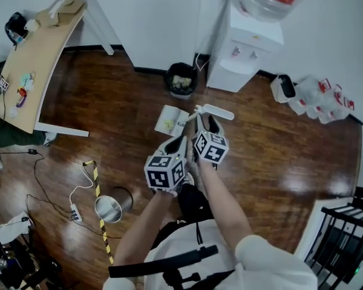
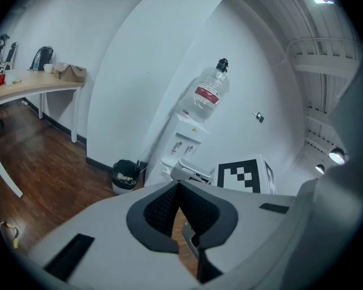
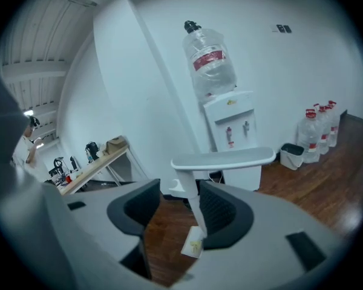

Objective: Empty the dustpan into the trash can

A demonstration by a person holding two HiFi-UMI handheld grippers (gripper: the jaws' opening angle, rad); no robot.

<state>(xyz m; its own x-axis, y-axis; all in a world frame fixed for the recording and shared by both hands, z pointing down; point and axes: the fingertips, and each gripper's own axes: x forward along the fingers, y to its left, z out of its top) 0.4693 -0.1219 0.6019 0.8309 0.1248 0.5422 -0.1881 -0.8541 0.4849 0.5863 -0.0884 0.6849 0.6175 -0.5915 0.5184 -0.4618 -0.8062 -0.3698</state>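
Right gripper [image 3: 179,189]: I read the jaws as spread. The thin white handle stem [image 3: 192,204] of the dustpan [image 1: 171,120] stands upright between them, just beside the right-hand pad. I cannot tell whether it touches. A flat grip bar [image 3: 224,157] lies across the stem's top, above the jaws.

Left gripper [image 2: 179,185]: jaw tips pressed together, nothing between them. In the head view it sits at 7 o'clock of the right gripper, close beside it.

Pan [image 3: 193,243]: white, resting on the wood floor [image 1: 278,156] at 11 o'clock of the right gripper. A small patch of yellowish scraps lies in it.

Trash can [image 1: 181,79]: black, round, standing against the wall at 12 o'clock beyond the pan and apart from it. I see pale crumpled waste inside.

Water dispenser [image 1: 245,41]: just beside the can, at its 2 o'clock.

Shiny metal bucket [image 1: 111,209]: at 8 o'clock of the left gripper, well apart. I cannot make out its contents.
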